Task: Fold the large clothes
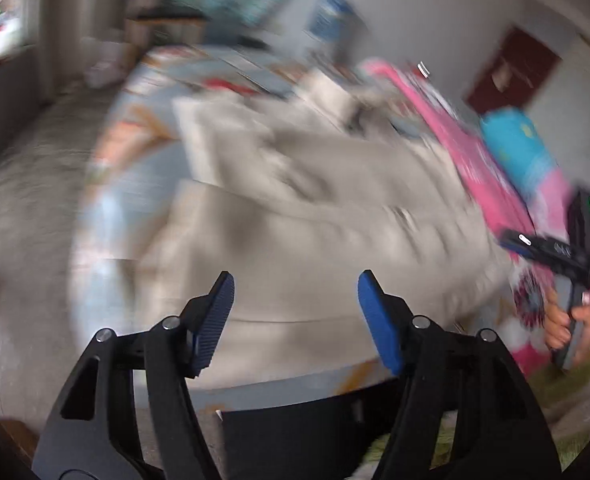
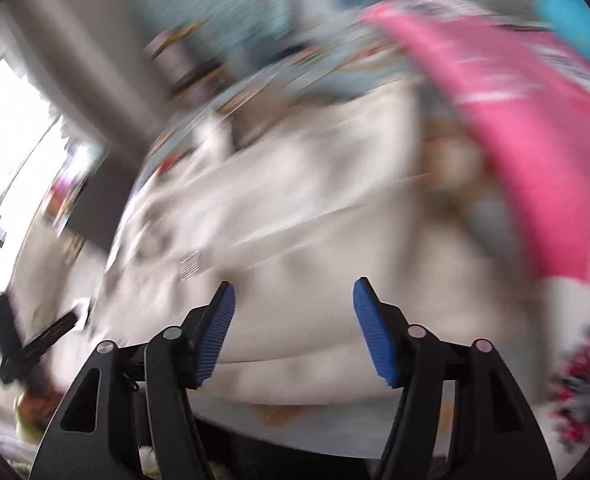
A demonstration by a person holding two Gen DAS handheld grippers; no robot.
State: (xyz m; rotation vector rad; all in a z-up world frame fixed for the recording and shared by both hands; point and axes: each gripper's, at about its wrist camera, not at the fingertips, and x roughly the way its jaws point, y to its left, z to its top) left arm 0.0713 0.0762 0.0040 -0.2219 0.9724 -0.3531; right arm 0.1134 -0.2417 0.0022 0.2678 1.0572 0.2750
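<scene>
A large beige garment [image 1: 315, 208] lies spread and rumpled on a bed with a patterned light-blue sheet [image 1: 107, 184]. Both views are motion-blurred. My left gripper [image 1: 295, 292] is open and empty, above the garment's near edge. My right gripper [image 2: 293, 300] is open and empty, also above the near part of the garment [image 2: 315, 240]. The right gripper shows in the left wrist view [image 1: 555, 248] at the right, held in a hand, beyond the garment's right side. The left gripper shows in the right wrist view [image 2: 19, 340] at the far left.
A pink cloth [image 1: 455, 128] lies along the bed's right side, with a blue item [image 1: 519, 148] behind it. It also shows in the right wrist view [image 2: 515, 120]. A grey floor [image 1: 23, 220] lies left of the bed. A bright window [image 2: 11, 140] is at the left.
</scene>
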